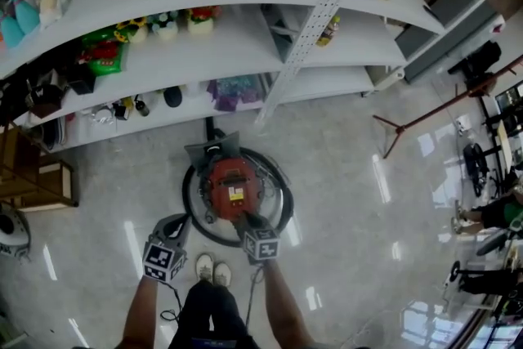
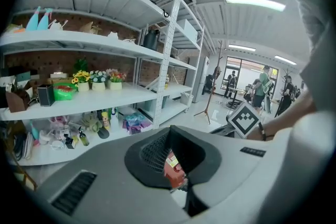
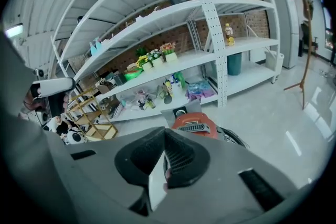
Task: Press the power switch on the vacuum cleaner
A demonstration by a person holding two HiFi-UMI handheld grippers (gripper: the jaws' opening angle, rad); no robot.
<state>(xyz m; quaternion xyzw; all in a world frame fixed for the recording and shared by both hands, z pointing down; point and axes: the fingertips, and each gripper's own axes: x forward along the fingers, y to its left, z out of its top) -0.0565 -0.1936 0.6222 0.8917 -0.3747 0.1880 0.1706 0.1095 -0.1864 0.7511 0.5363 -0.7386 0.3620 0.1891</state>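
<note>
A red vacuum cleaner (image 1: pixel 231 185) stands on the floor in front of the shelves, with a black hose (image 1: pixel 193 212) coiled round it. In the head view my right gripper (image 1: pixel 248 218) is over the vacuum's near edge, and its jaws look closed. My left gripper (image 1: pixel 178 222) hangs just left of the hose, off the vacuum. In the left gripper view the left gripper (image 2: pixel 184 186) is shut and empty, and a bit of the red body (image 2: pixel 173 168) shows past it. In the right gripper view the right gripper (image 3: pixel 160 176) is shut, with the vacuum's red top (image 3: pixel 194 124) just beyond. The switch itself is not visible.
White shelving (image 1: pixel 245 53) full of small goods runs behind the vacuum, with a perforated upright (image 1: pixel 315 20) close by. A wooden rack (image 1: pixel 37 180) stands at the left and a tripod stand (image 1: pixel 409 123) at the right. My shoes (image 1: pixel 212 267) are just behind the vacuum.
</note>
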